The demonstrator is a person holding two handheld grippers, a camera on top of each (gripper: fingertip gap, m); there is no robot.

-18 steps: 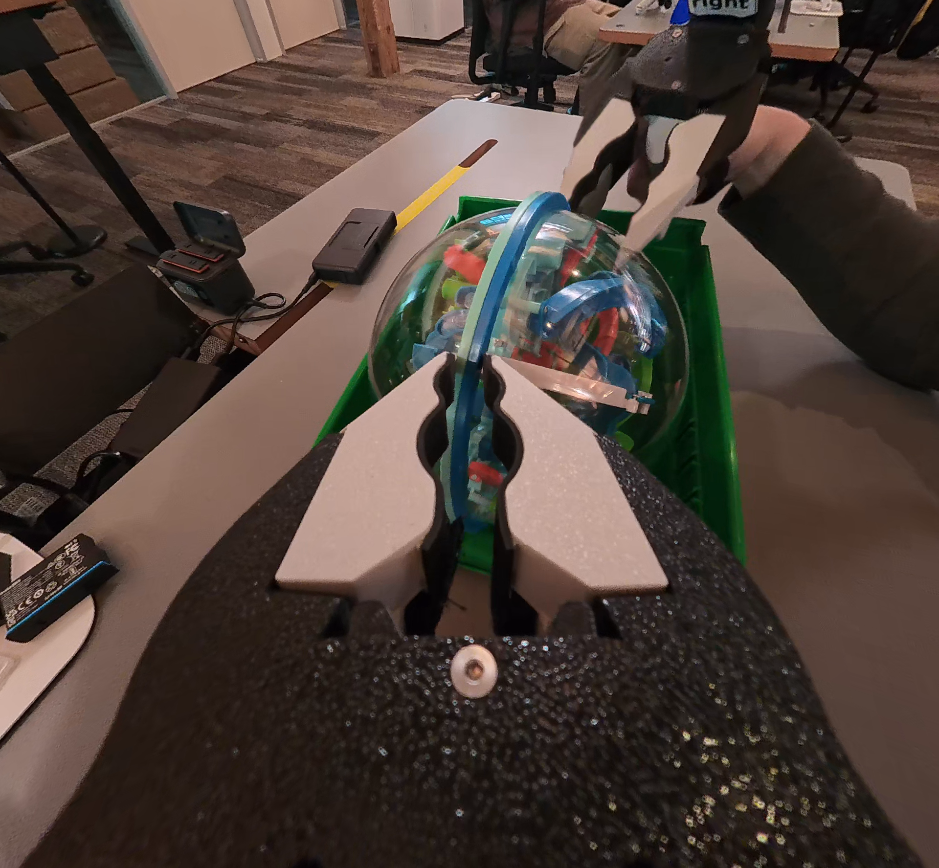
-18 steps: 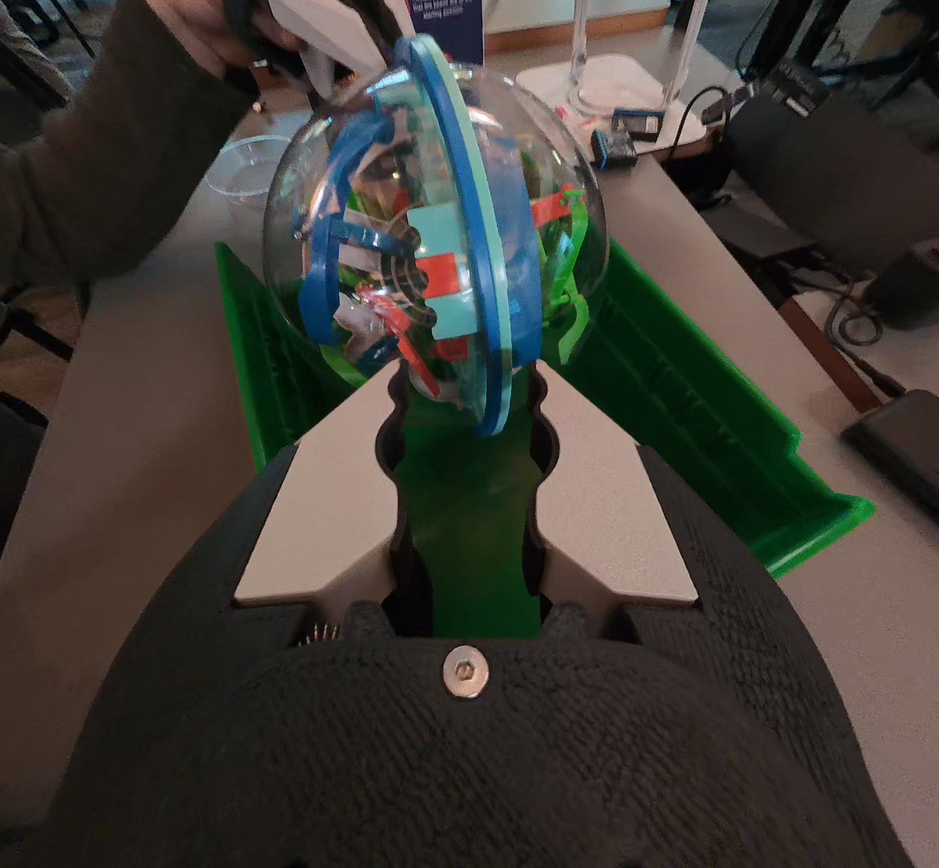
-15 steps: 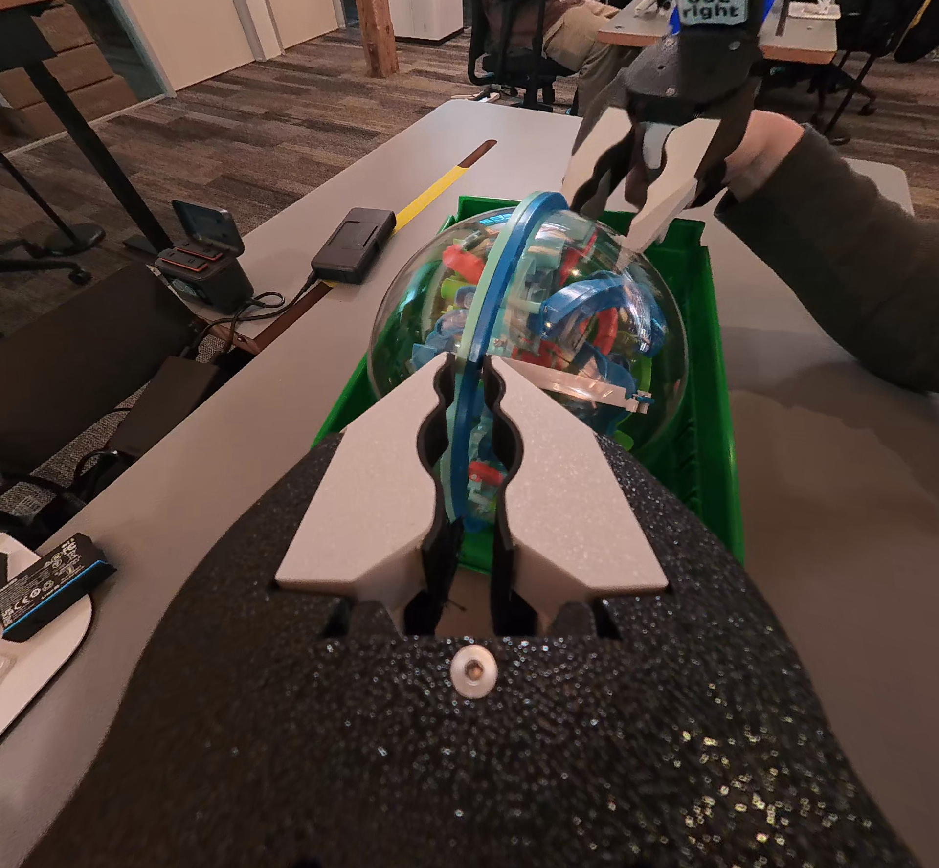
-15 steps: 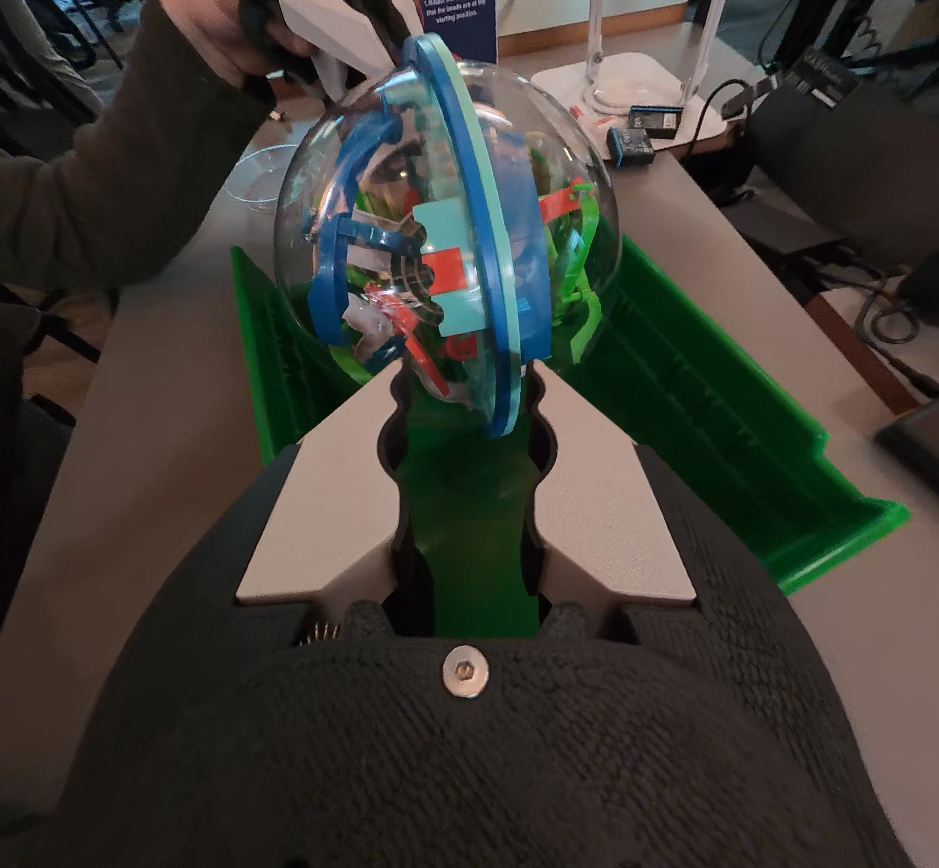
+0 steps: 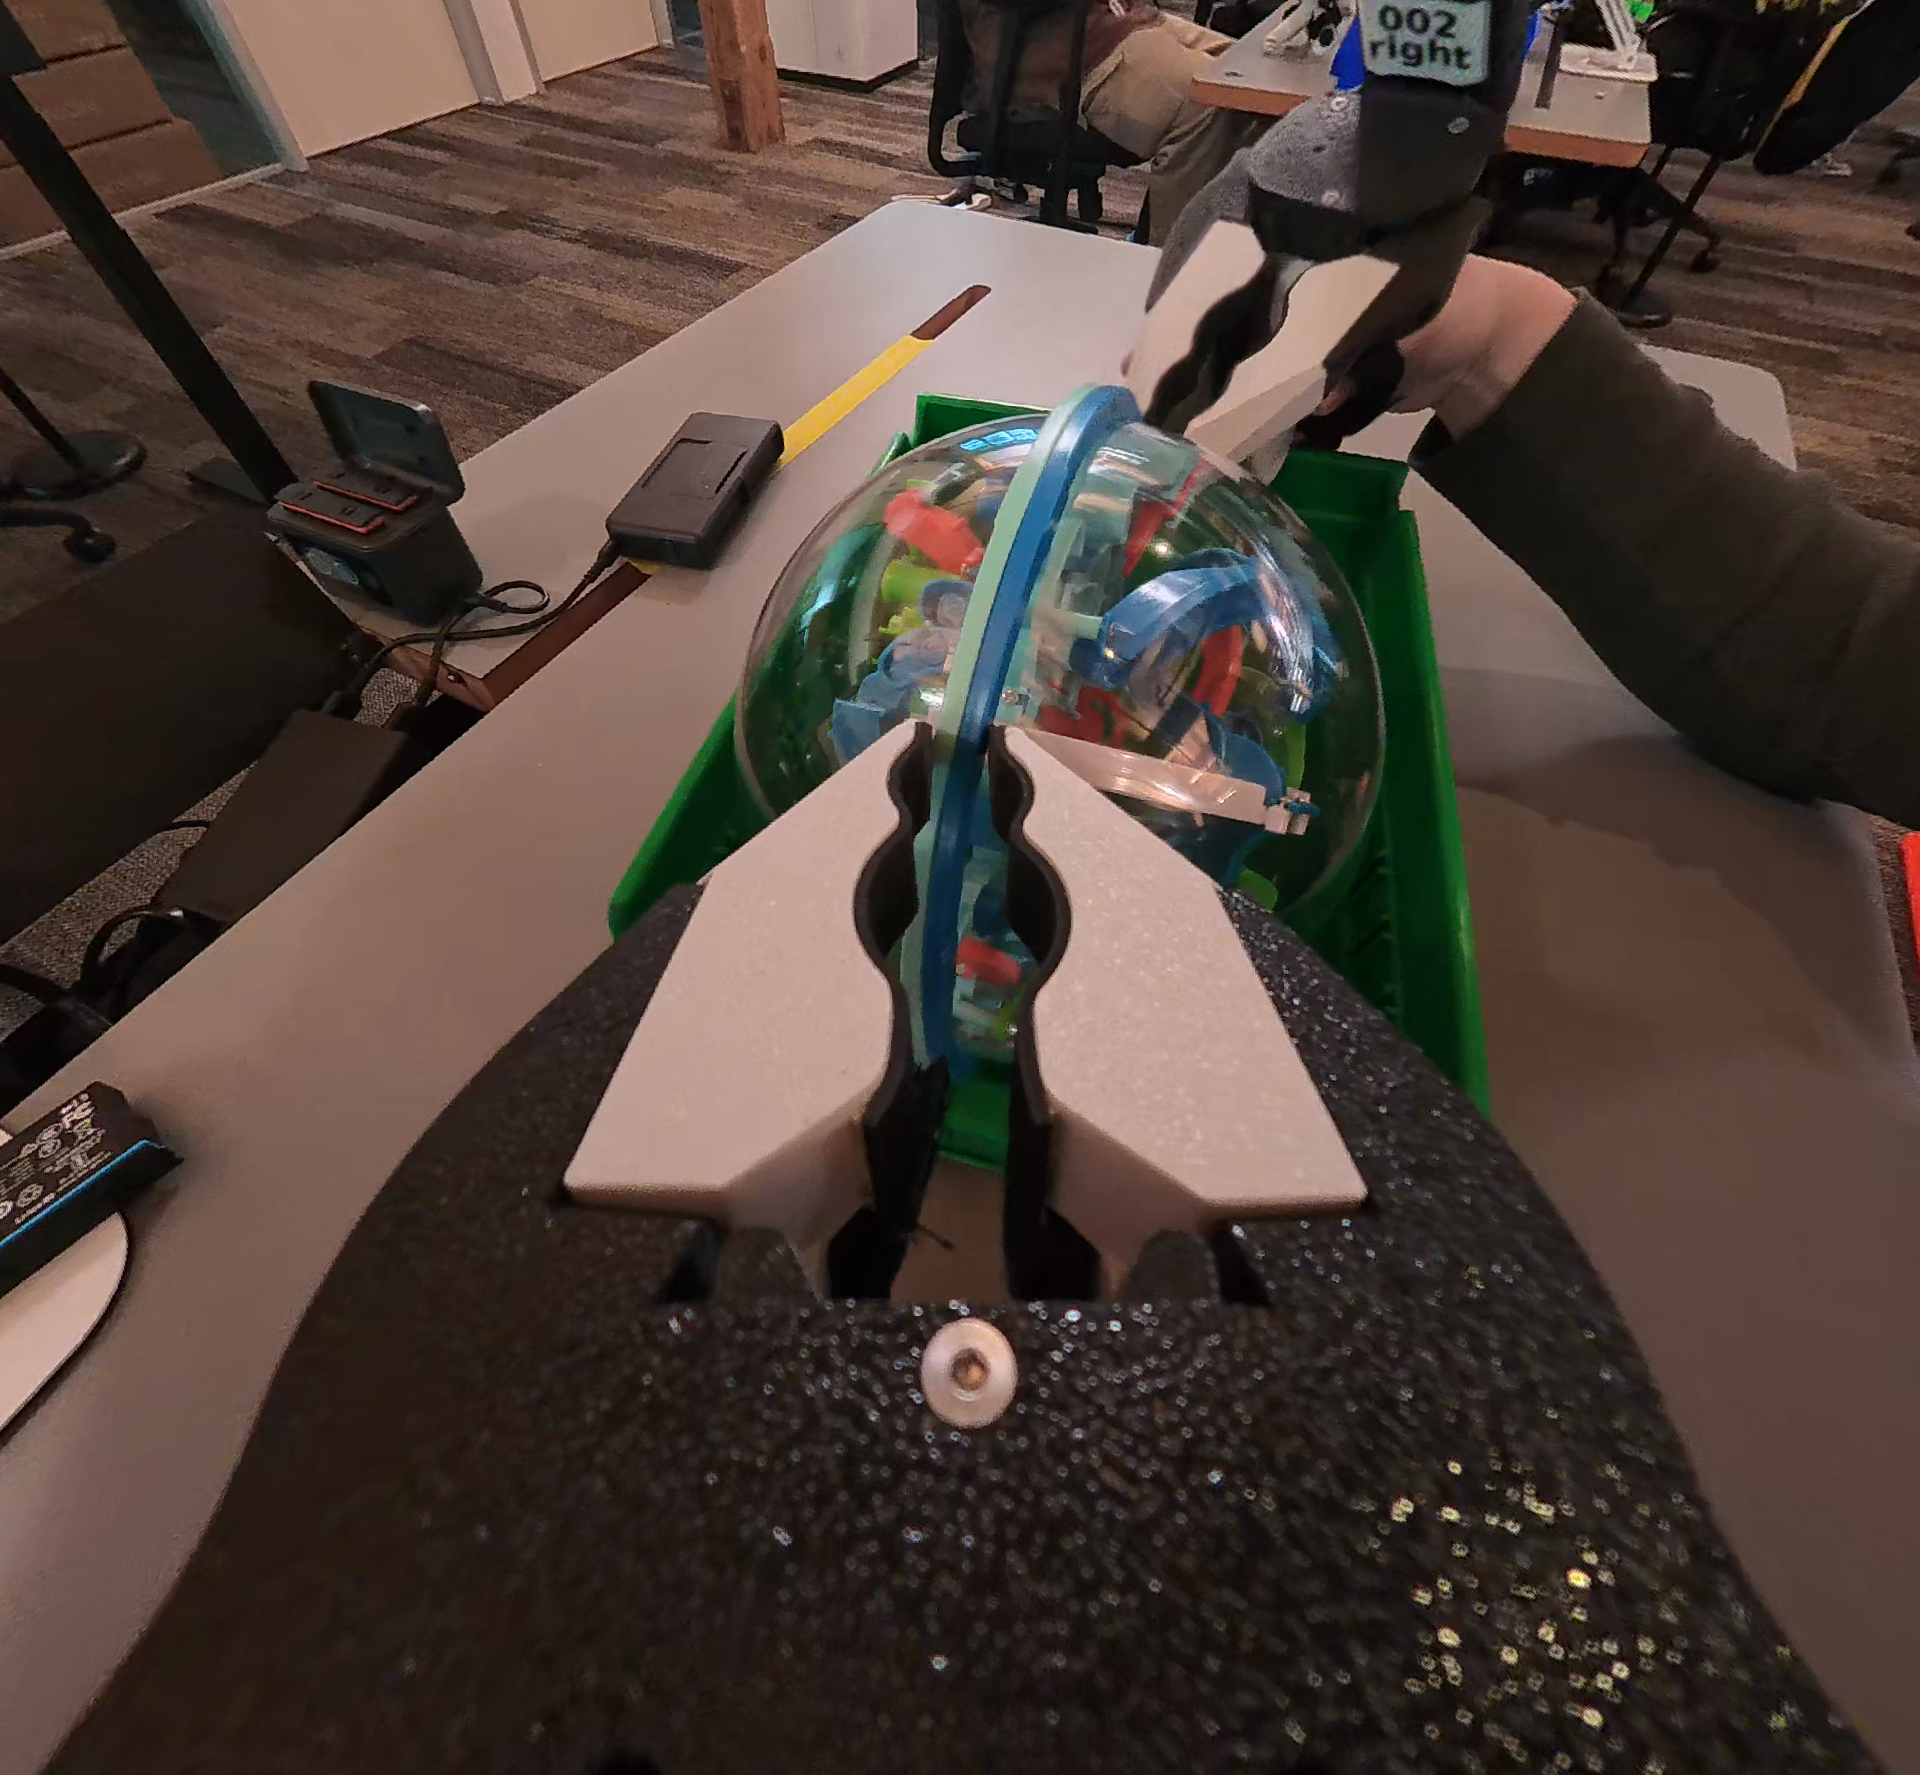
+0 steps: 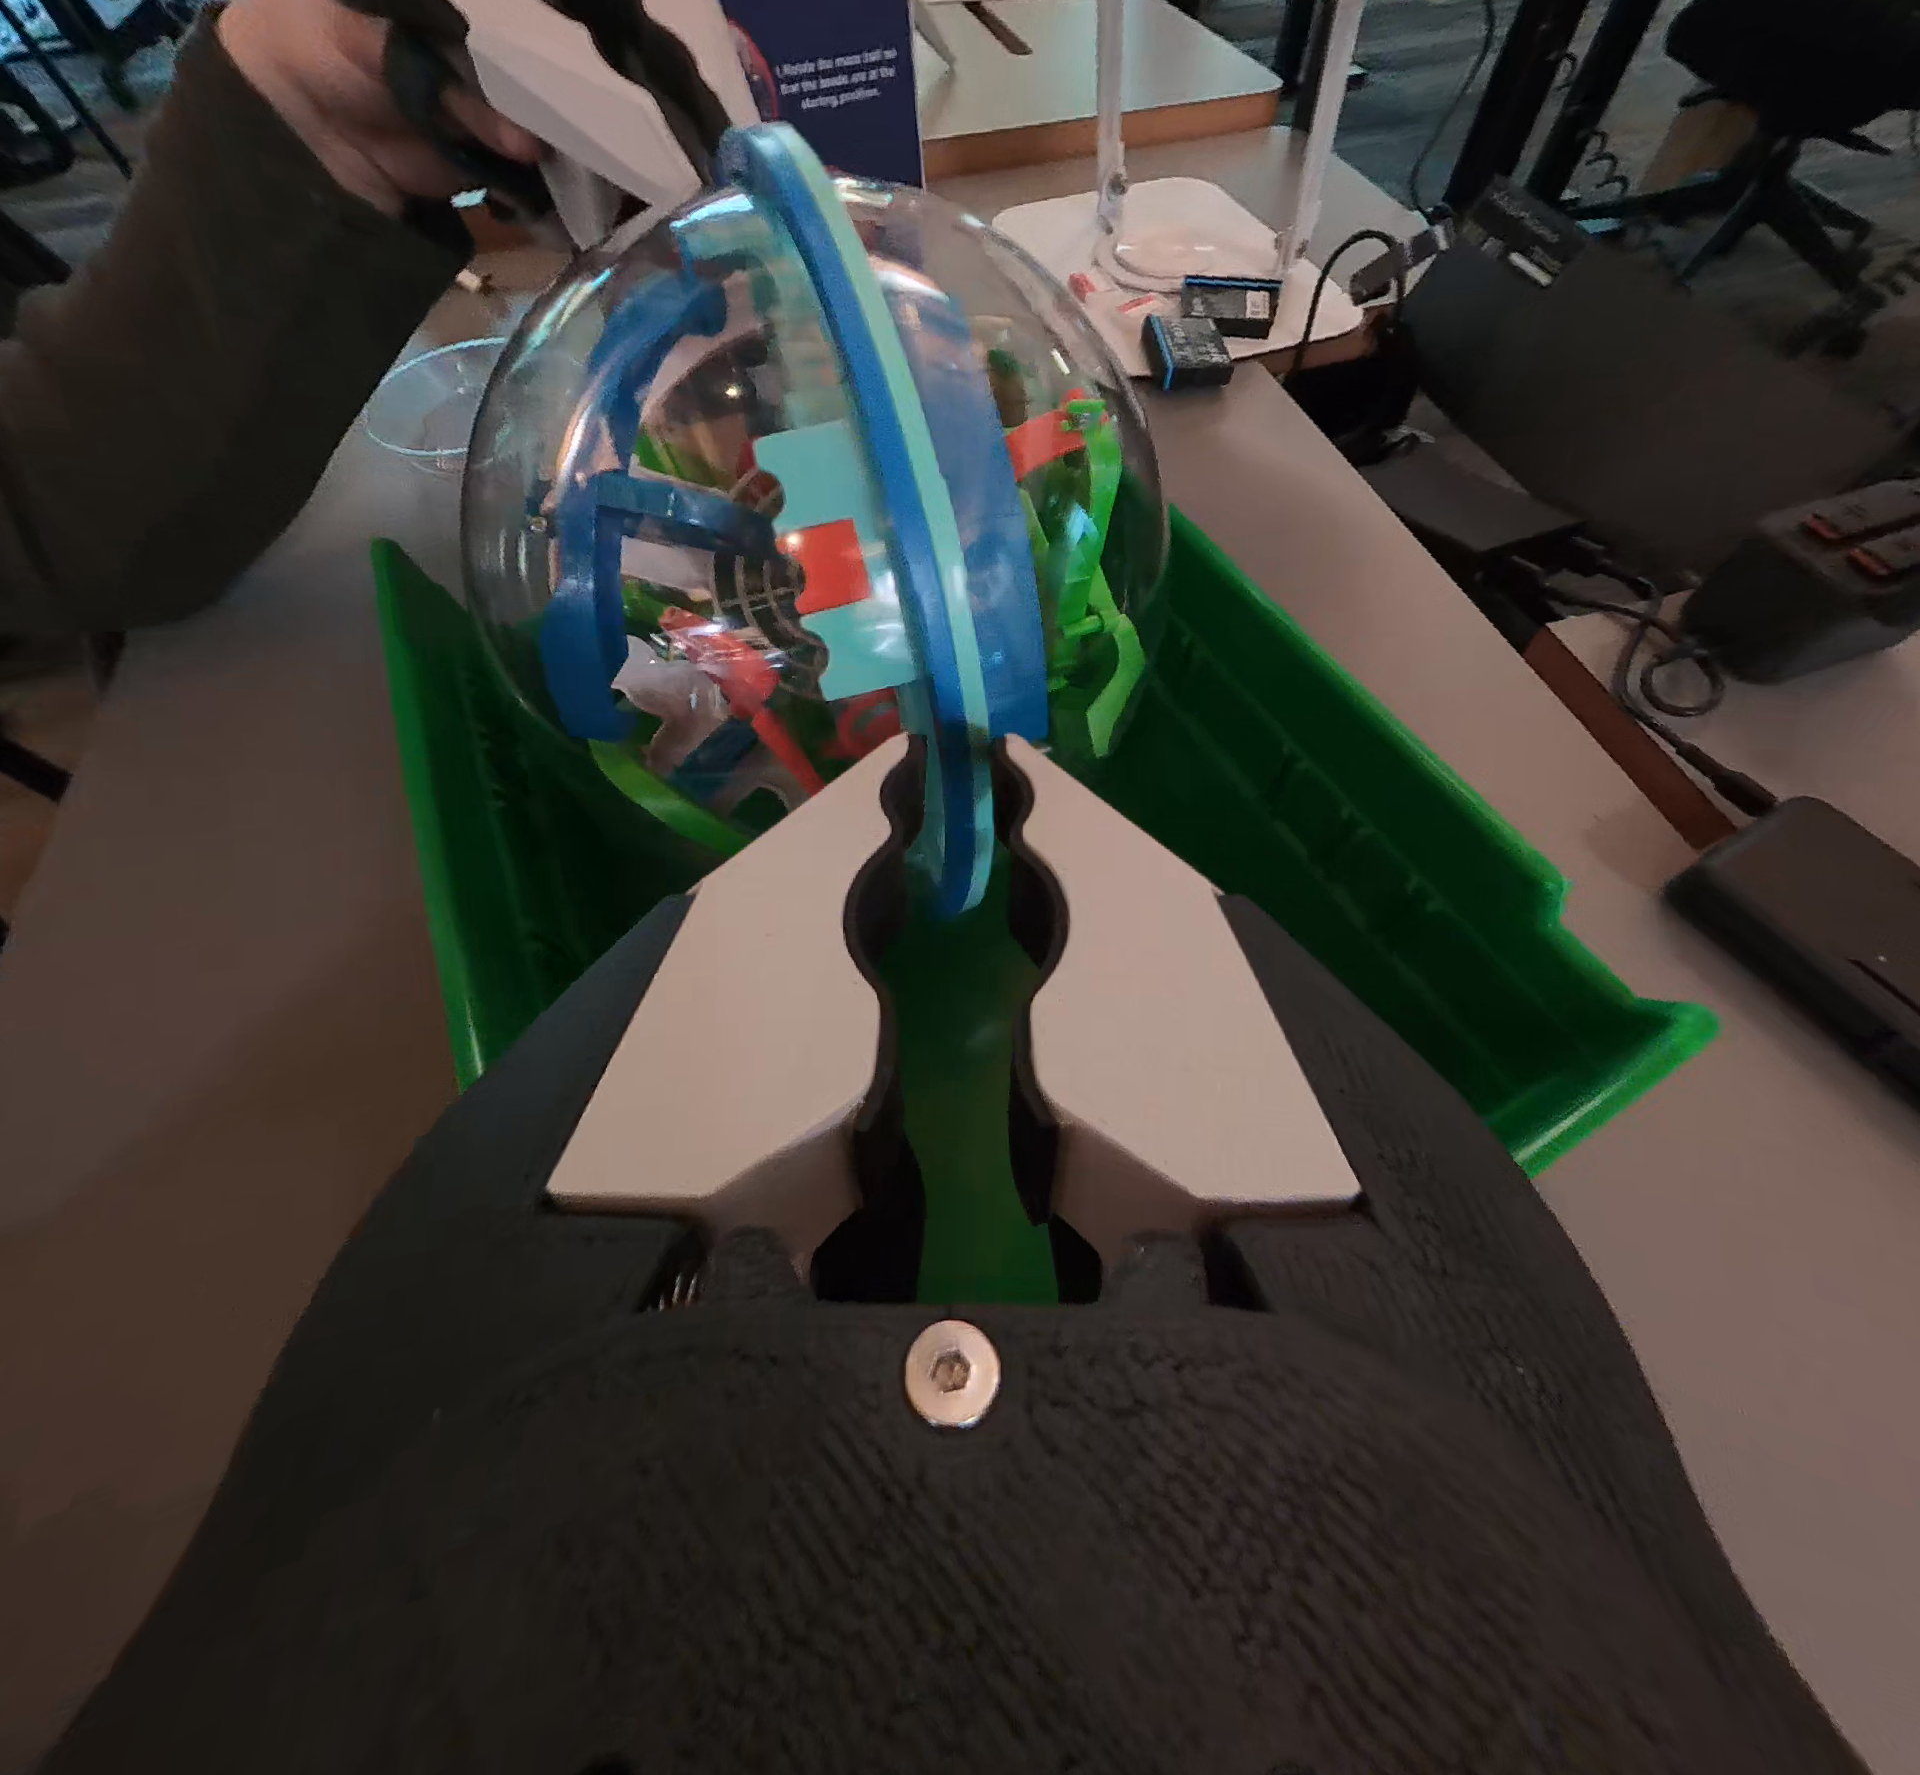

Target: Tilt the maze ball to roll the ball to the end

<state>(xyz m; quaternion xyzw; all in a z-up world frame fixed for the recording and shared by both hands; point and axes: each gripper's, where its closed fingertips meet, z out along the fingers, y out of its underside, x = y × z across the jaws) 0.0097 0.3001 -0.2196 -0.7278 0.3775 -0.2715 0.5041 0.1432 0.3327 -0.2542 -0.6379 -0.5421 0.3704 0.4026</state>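
Maze ball (image 5: 1060,686) sits in the green tray (image 5: 1423,790) on the grey tabletop (image 5: 436,894), its blue seam ring (image 6: 914,520) standing near upright. Left tool (image 5: 958,738) is clenched on the near arc of that ring, both grey fingers (image 5: 790,946) pressed to it. Right tool (image 6: 961,749) is clamped on the ring's opposite arc, pads tight on the blue edge; seen from the left wrist it perches at the ball's far top.

Inner ball not made out among the coloured tracks (too cluttered to say where it lies), so progress cannot be judged.

Risks, as I read them:
- Both holds are on a thin, smooth rim. Unequal twist between the two tools could let the ring slide through the pads and the ball drop back into the tray.
- A sharp tilt would likely throw the inner ball off its track.
- Tray walls sit close around the lower shell; tilting without lifting clear may catch it.
- Charger and cables at far left are well apart, no concern.
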